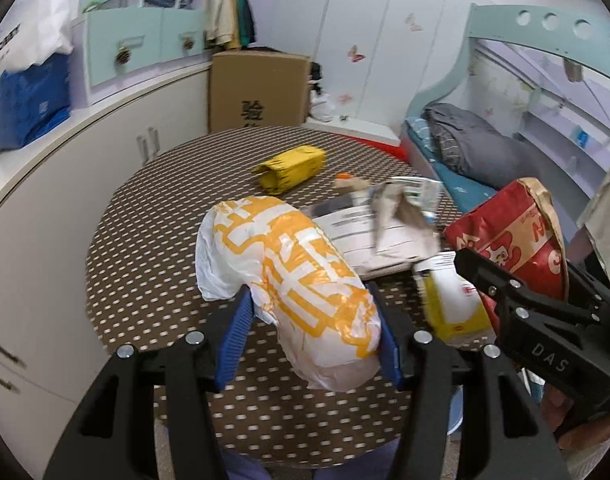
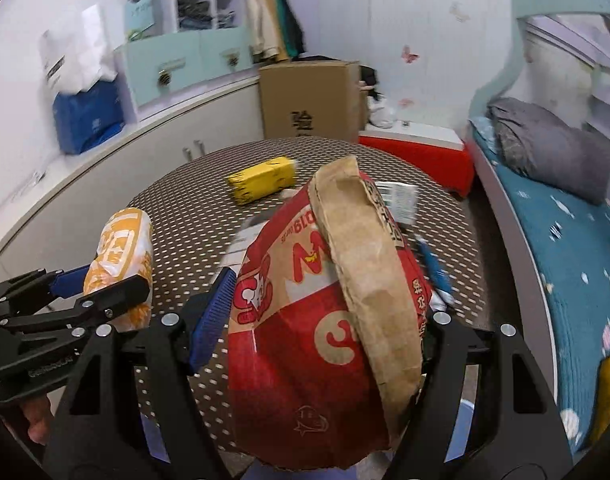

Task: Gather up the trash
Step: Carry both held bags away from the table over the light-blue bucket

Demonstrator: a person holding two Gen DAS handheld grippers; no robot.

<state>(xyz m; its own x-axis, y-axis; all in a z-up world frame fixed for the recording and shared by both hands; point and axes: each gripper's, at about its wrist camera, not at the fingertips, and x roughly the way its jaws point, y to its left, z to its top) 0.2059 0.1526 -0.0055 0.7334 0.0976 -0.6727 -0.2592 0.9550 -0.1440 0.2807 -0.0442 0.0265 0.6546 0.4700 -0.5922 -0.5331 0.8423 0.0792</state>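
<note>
Left wrist view. The left gripper (image 1: 311,334) is clamped on a white and orange plastic bag (image 1: 293,276), its blue pads (image 1: 235,346) pressing the bag's near end from both sides. The bag juts forward, above the brown polka-dot table (image 1: 145,240). Beyond it on the table: a flat white mailer (image 1: 369,240) with crumpled paper scraps (image 1: 401,208) on top, and farther back a yellow package (image 1: 291,168) lying alone. Just right of the bag sits a yellow and white carton (image 1: 453,300). At the right edge, the right gripper (image 1: 537,320) shows from the side, with a red paper bag (image 1: 517,240) behind it (the grip itself is hidden from here).

Right wrist view. The right gripper (image 2: 325,320) is closed around the red paper bag (image 2: 305,340), which fills the gap between its fingers; one blue pad (image 2: 211,314) lies against the bag's left face, the other is covered. The bag's brown folded top (image 2: 365,264) leans away toward the table (image 2: 185,208). The yellow package (image 2: 263,180) lies far back on the table. At left, the left gripper (image 2: 105,292) holds the white and orange plastic bag (image 2: 123,248), well apart from the red one. A cardboard box (image 2: 309,100) stands behind the table; a bed with a teal sheet (image 2: 565,248) runs along the right.
</note>
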